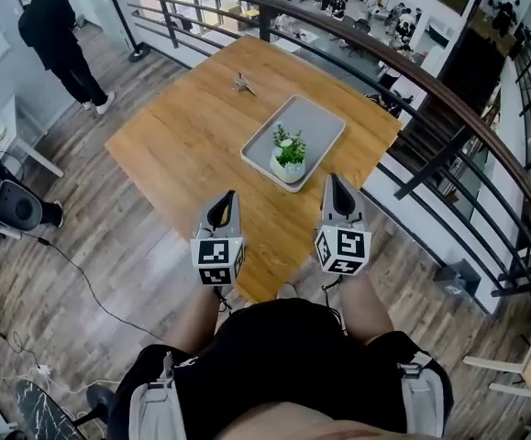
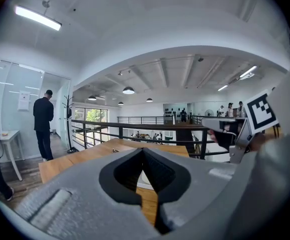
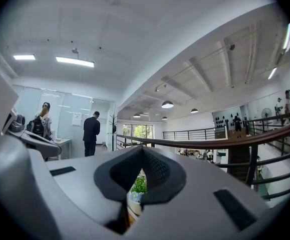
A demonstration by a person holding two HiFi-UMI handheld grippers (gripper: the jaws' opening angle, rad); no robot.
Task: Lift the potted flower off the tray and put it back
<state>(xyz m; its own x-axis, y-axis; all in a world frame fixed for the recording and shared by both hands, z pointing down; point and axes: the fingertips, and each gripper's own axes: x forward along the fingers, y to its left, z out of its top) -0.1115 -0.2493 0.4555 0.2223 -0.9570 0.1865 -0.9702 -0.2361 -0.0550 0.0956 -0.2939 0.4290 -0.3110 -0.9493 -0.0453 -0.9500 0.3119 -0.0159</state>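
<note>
A small white pot with green leaves and white flowers, the potted flower (image 1: 289, 156), stands on the near end of a grey tray (image 1: 317, 122) on the wooden table (image 1: 182, 136). My left gripper (image 1: 226, 199) is held near the table's front corner, left of the pot, tips together and empty. My right gripper (image 1: 336, 185) hangs just right of and nearer than the pot, also shut on nothing. In the right gripper view the flower (image 3: 138, 185) peeps through the slot behind the closed tips (image 3: 142, 149). The left gripper view shows closed tips (image 2: 142, 150) with table beyond.
A small dark object (image 1: 242, 84) lies on the table's far side. A curved metal railing (image 1: 412, 71) runs behind and to the right of the table. A person in black (image 1: 59, 44) stands far left. Cables and equipment (image 1: 13, 204) sit on the floor at left.
</note>
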